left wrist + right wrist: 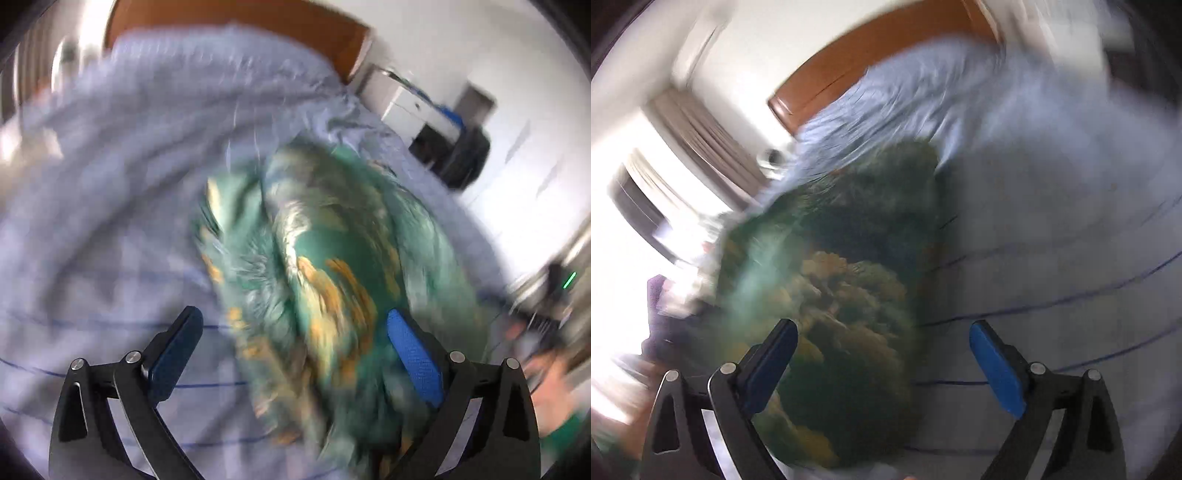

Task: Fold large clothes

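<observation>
A green garment with orange and cream print [332, 258] lies bunched on a bed with a pale blue sheet [110, 203]. Both views are motion-blurred. My left gripper [293, 325] is open and empty, its blue pads [413, 354] apart above the garment's near end. The garment also shows in the right wrist view [842, 295], lying lengthwise on the sheet [1052, 221]. My right gripper [882, 338] is open and empty above the garment's near right edge.
A wooden headboard [258, 26] stands at the far end of the bed, also in the right wrist view [871, 55]. A white cabinet [417, 107] and a dark object [465, 155] stand right of the bed. A bright window with curtains [683, 147] is at left.
</observation>
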Motion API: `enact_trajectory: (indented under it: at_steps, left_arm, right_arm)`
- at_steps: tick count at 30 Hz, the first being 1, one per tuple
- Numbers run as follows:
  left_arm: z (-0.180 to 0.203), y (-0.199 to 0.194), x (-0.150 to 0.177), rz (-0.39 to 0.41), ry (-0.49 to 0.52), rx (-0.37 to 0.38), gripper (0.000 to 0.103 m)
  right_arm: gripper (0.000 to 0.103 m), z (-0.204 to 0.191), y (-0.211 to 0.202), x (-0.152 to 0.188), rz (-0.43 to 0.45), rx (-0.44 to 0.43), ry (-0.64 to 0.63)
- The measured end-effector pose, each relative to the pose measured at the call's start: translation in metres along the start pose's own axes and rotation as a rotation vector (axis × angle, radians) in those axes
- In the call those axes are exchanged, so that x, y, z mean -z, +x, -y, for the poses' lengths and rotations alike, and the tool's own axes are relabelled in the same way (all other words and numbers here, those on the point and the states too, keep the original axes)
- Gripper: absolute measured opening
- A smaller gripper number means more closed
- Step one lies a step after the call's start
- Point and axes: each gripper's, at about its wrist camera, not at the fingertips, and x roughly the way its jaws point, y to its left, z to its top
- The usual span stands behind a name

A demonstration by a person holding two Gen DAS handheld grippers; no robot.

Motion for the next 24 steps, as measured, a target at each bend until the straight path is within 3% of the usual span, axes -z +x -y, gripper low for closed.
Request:
enact_trajectory:
  at_steps: [3,6,8,12,24]
  left_arm:
    - [0.034,-0.048,0.012,0.111,0.180,-0.176,0.102]
    - [0.070,-0.081,0.042,0.205,0.203,-0.254,0.103]
    - [0.079,-0.087,0.052,0.238,0.174,-0.280,0.103]
    - [0.103,-0.086,0.056,0.246,0.100,-0.251,0.103]
    - [0.143,-0.119,0.072,0.327,0.050,-0.333,0.103]
  right_arm:
    - [0.096,-0.030,-0.039,0.007,0.073,0.292,-0.155]
    - [0.100,-0.052,-0.072,0.015,0.135,0.440,-0.181]
    - [0.102,-0.062,-0.086,0.019,0.150,0.482,-0.180]
    - [0.102,-0.082,-0.099,0.019,0.175,0.543,-0.216]
    - [0.102,-0.101,-0.150,0.044,0.223,0.515,-0.253]
